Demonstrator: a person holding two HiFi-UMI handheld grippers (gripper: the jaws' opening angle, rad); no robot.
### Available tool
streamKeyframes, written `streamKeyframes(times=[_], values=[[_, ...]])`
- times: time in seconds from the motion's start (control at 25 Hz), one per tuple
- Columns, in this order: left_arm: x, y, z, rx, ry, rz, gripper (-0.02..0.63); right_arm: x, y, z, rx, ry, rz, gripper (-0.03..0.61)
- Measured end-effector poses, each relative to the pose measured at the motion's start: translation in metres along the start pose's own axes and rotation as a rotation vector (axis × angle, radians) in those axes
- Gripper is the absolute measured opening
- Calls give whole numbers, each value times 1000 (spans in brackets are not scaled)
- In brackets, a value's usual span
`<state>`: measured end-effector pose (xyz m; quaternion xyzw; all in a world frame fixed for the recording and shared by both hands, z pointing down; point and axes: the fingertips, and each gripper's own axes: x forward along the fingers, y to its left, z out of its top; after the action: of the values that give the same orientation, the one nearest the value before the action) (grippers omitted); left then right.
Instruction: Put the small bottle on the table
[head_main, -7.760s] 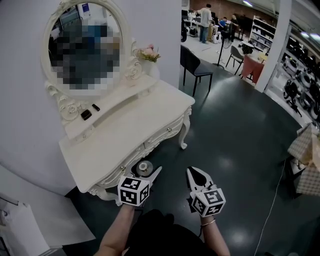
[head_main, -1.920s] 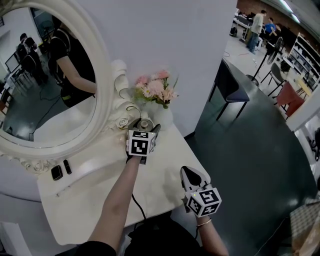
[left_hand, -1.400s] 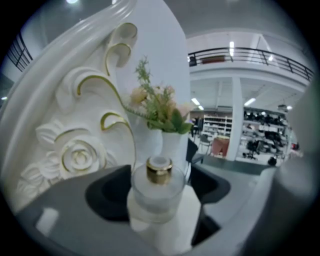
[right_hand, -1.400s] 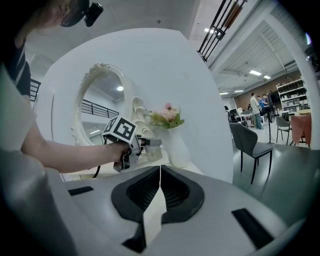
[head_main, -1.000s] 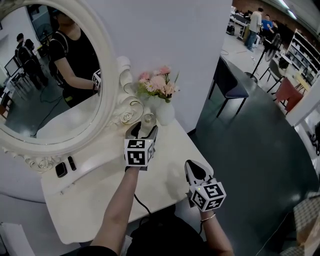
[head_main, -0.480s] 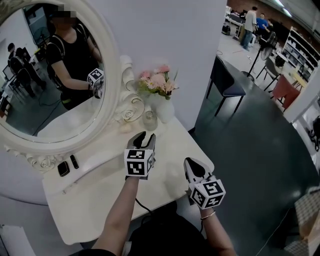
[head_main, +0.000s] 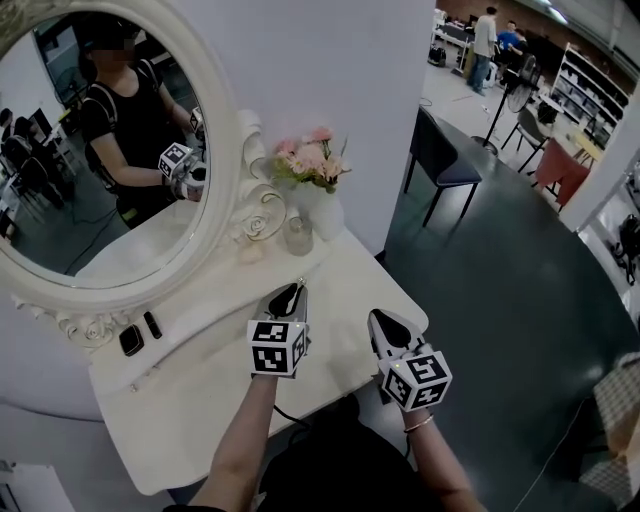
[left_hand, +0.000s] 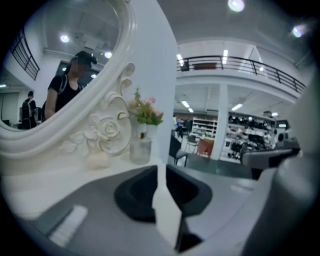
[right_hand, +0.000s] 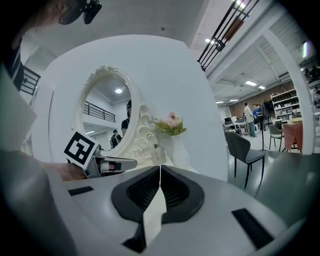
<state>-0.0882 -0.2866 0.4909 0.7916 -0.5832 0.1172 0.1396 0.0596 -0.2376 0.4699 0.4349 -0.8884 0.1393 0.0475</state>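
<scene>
The small clear glass bottle (head_main: 297, 236) stands upright on the white dressing table (head_main: 200, 395), at its back, just left of the white vase (head_main: 324, 216). It also shows in the left gripper view as the bottle (left_hand: 140, 148) and, small, in the right gripper view as the bottle (right_hand: 158, 153). My left gripper (head_main: 293, 292) hovers over the tabletop well short of the bottle; its jaws have just been closing and now meet with nothing between them (left_hand: 161, 167). My right gripper (head_main: 383, 320) is shut and empty near the table's right front edge (right_hand: 160, 167).
A large oval mirror (head_main: 100, 170) with a carved frame stands behind the table. Pink flowers (head_main: 308, 160) fill the vase. Two small dark items (head_main: 131, 340) lie on the raised shelf. A pale round thing (left_hand: 97, 160) sits left of the bottle. A dark chair (head_main: 440, 165) stands on the floor beyond.
My left gripper let go of the bottle, drew back toward me and lower, and its jaws closed. The bottle stays standing by the vase. The right gripper has hardly moved.
</scene>
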Motion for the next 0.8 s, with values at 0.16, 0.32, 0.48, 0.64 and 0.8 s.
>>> streamKeyframes(times=[0.16,0.32,0.48,0.64,0.8], values=[[-14,-3,-10,1,5,-14,41,-3,4,-1,-6,-3,-11,5],[-27,-5,-17,-10,9,-25,31,-5,8,-2,-10,-4,-19,5],[-38,-4,-21,-24,6,-28,17,-7,11,-3,-10,-5,-27,5],[-51,-5,-26,-21,7,-29,9,-11,17,-7,-4,1,-29,6],[-55,-6,-25,-28,-11,-41,8,-11,17,-8,-17,-1,-38,5]])
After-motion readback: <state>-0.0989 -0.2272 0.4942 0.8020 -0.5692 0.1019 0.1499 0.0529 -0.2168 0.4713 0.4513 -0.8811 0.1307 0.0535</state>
